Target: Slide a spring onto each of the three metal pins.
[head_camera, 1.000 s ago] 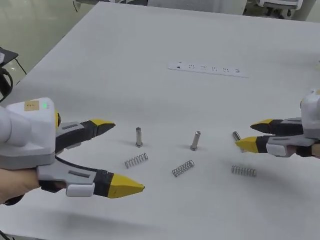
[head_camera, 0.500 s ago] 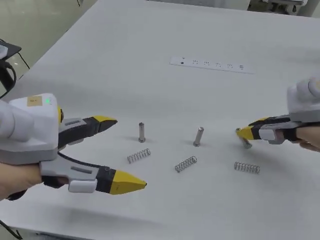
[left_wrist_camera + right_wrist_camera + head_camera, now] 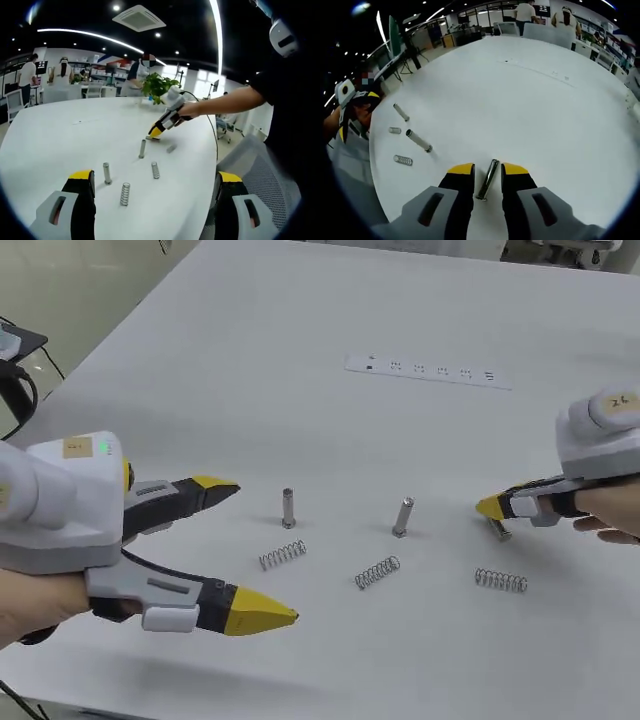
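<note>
Two metal pins (image 3: 288,508) (image 3: 403,517) stand upright on the white table (image 3: 250,360). A third pin (image 3: 497,529) leans at the right. Three springs (image 3: 283,555) (image 3: 377,572) (image 3: 500,580) lie flat in front of them. My right gripper (image 3: 490,507) is down at the third pin. In the right gripper view that pin (image 3: 487,179) sits between the jaws, which are narrowly apart with a gap on each side. My left gripper (image 3: 245,550) hovers wide open at the near left, holding nothing. Its view shows pins (image 3: 106,173) (image 3: 142,148) and springs (image 3: 125,193) (image 3: 155,170).
A flat white power strip (image 3: 428,371) lies farther back on the table. The table's left edge runs diagonally past my left hand. Chairs and people stand in the office background of both gripper views.
My right gripper has rolled over and narrowed its jaws around the right-hand pin. The left gripper has stayed open in place. The head view has shifted slightly.
</note>
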`<move>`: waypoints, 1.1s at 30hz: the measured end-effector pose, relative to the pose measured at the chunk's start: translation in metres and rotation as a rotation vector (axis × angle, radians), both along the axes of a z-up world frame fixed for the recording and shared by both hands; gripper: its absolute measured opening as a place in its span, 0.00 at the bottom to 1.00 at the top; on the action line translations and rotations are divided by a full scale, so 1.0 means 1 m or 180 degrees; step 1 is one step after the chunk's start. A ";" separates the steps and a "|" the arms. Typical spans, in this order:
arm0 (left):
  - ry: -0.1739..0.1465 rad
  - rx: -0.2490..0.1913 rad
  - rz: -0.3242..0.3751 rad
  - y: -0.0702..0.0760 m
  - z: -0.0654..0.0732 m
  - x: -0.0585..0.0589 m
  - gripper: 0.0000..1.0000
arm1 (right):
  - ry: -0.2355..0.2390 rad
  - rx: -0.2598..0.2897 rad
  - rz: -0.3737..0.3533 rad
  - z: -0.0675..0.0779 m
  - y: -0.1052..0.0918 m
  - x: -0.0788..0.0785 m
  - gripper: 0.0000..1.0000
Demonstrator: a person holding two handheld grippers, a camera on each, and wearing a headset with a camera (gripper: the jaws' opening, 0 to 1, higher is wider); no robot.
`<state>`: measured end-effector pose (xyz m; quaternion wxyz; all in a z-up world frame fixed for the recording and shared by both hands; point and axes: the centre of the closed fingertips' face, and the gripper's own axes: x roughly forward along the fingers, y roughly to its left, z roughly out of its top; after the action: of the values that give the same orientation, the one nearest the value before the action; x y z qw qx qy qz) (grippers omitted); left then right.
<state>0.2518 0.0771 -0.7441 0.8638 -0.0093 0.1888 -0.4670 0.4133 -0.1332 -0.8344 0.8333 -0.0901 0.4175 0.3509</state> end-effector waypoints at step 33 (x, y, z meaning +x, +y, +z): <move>0.0071 0.0059 -0.0011 0.003 -0.008 -0.001 0.98 | 0.0065 -0.0205 -0.0087 -0.009 -0.012 -0.016 0.06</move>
<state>0.2513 0.0804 -0.7526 0.8609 -0.0062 0.2028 -0.4666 0.3974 -0.1451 -0.8430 0.8303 -0.1076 0.4384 0.3268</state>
